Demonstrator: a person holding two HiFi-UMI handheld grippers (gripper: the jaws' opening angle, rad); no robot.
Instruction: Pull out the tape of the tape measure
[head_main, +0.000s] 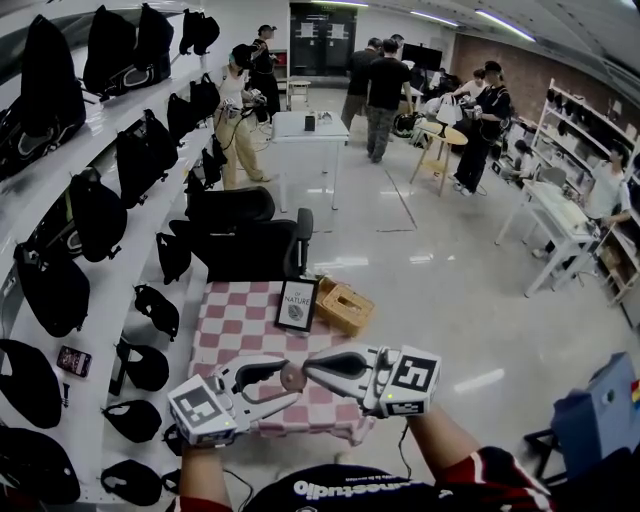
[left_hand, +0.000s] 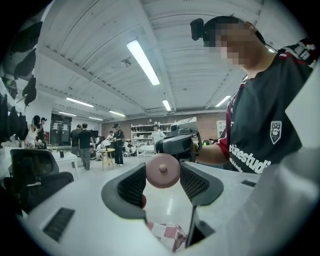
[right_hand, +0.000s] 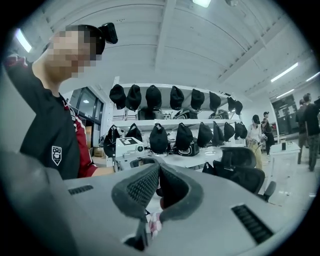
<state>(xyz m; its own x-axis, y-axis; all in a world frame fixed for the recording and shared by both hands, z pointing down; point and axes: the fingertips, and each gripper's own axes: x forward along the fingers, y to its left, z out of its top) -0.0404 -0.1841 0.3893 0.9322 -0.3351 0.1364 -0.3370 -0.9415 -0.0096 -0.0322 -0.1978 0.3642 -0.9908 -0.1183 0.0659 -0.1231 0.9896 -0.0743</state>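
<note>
A small round pink tape measure (head_main: 292, 377) hangs in the air above the checkered table, between the two grippers. My left gripper (head_main: 293, 383) is shut on it; in the left gripper view the pink disc (left_hand: 162, 170) sits clamped between the two dark pads, with my left gripper (left_hand: 162, 176) closed on its sides. My right gripper (head_main: 310, 371) faces it from the right, its tips at the disc's edge. In the right gripper view my right gripper (right_hand: 159, 169) has its jaws pressed together at the tip, and the tape's end is hidden inside them. No length of tape shows.
Below the grippers is a red-and-white checkered table (head_main: 235, 320) with a framed sign (head_main: 297, 304) and a wicker box (head_main: 344, 307). A black office chair (head_main: 250, 245) stands behind it. Shelves of black bags (head_main: 60, 280) line the left. Several people stand far back.
</note>
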